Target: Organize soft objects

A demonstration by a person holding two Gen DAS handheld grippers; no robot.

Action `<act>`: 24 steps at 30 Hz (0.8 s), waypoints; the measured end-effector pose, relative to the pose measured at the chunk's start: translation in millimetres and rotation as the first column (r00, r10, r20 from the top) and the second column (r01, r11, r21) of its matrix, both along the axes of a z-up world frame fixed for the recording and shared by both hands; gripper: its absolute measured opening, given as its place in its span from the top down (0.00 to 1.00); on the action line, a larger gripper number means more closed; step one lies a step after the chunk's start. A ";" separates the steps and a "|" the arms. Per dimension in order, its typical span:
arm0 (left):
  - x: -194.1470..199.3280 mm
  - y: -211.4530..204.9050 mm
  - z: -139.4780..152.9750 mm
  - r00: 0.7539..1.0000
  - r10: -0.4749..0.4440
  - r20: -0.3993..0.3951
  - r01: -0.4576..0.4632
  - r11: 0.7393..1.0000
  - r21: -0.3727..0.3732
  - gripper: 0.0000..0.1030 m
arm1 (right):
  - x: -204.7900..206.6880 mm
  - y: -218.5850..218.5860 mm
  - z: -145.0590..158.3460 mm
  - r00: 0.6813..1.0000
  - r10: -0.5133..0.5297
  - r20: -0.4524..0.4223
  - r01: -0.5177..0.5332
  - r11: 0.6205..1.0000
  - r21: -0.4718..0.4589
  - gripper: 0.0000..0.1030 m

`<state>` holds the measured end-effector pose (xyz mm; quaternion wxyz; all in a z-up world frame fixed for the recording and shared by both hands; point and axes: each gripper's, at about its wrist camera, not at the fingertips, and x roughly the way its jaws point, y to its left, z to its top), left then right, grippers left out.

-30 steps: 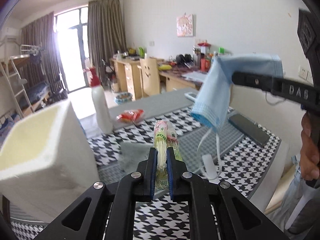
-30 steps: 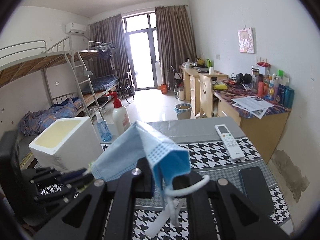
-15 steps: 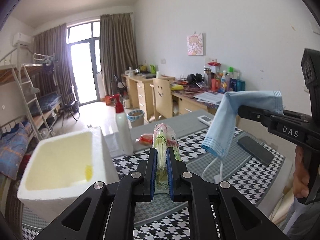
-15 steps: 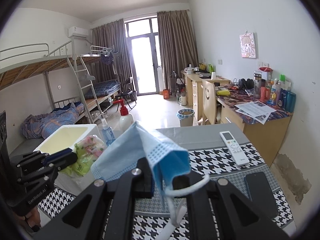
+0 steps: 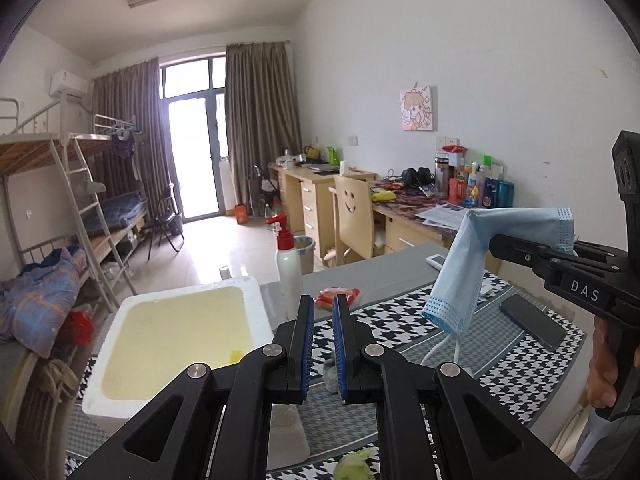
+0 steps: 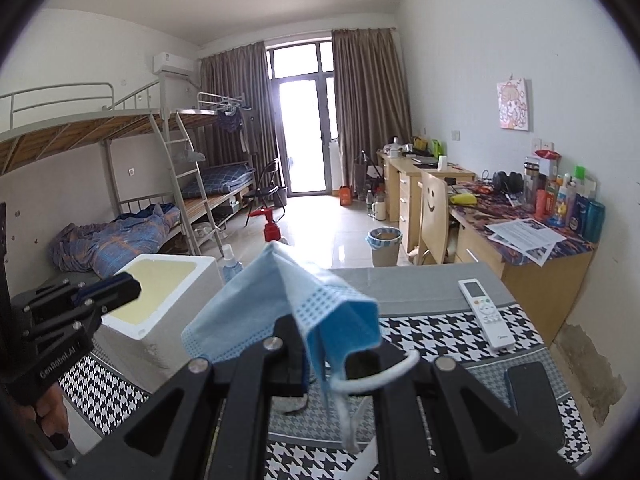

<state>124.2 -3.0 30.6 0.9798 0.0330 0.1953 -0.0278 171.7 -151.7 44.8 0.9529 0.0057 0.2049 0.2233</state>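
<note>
In the left wrist view, the left gripper [image 5: 321,332] no longer holds the green packet it pinched a moment ago: its jaws are nearly together on nothing. A pale green scrap [image 5: 352,465] shows below it, apparently outside the foam box [image 5: 256,308]. In the right wrist view, the right gripper [image 6: 320,360] stays clamped on the blue face mask [image 6: 280,304] above the table [image 6: 420,284], not yet boxed.

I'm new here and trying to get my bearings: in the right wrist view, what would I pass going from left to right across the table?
left gripper → white foam box → blue face mask → white remote control → black phone
</note>
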 end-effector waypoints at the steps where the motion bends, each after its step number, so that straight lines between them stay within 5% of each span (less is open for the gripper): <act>1: 0.1 2.3 2.2 1.000 0.007 0.004 -0.007 1.000 -0.001 0.90 | 1.1 0.3 -0.2 1.000 0.005 0.000 -0.005 1.000 -0.001 0.89; 24: -3.6 39.9 12.8 0.991 0.127 0.037 -0.127 0.992 0.000 0.90 | -9.5 34.2 2.4 0.996 0.090 0.017 -0.089 0.996 -0.025 0.89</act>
